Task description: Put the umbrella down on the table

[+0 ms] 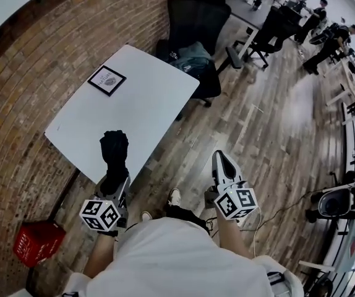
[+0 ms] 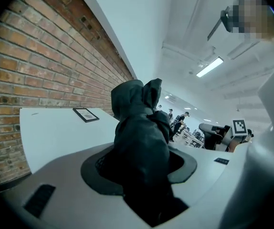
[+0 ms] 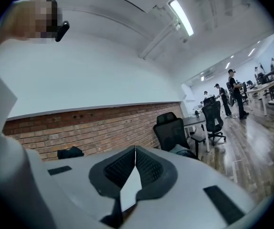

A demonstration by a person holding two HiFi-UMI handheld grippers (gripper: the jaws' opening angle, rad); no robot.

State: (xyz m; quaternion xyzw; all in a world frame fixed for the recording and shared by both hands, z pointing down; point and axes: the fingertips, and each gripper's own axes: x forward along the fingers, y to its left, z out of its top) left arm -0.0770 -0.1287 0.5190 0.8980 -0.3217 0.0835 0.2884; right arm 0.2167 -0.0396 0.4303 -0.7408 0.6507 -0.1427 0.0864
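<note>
A black folded umbrella [image 1: 114,148] stands up out of my left gripper [image 1: 114,179], whose jaws are shut on its lower part. In the head view it hangs over the near edge of the white table [image 1: 134,85]. In the left gripper view the umbrella [image 2: 142,137] fills the space between the pads of the left gripper [image 2: 142,163], with the table [image 2: 56,132] ahead and to the left. My right gripper [image 1: 219,158] is over the wooden floor, right of the table, shut and holding nothing. In the right gripper view the right gripper's [image 3: 135,149] tips meet, and the umbrella [image 3: 70,152] shows small at the left.
A framed card [image 1: 107,80] lies at the table's far left end. Black office chairs [image 1: 196,17], one with a jacket [image 1: 193,57] on it, stand beyond the table. A brick wall runs along the left, with a red crate [image 1: 37,241] at its foot. People work at desks far right.
</note>
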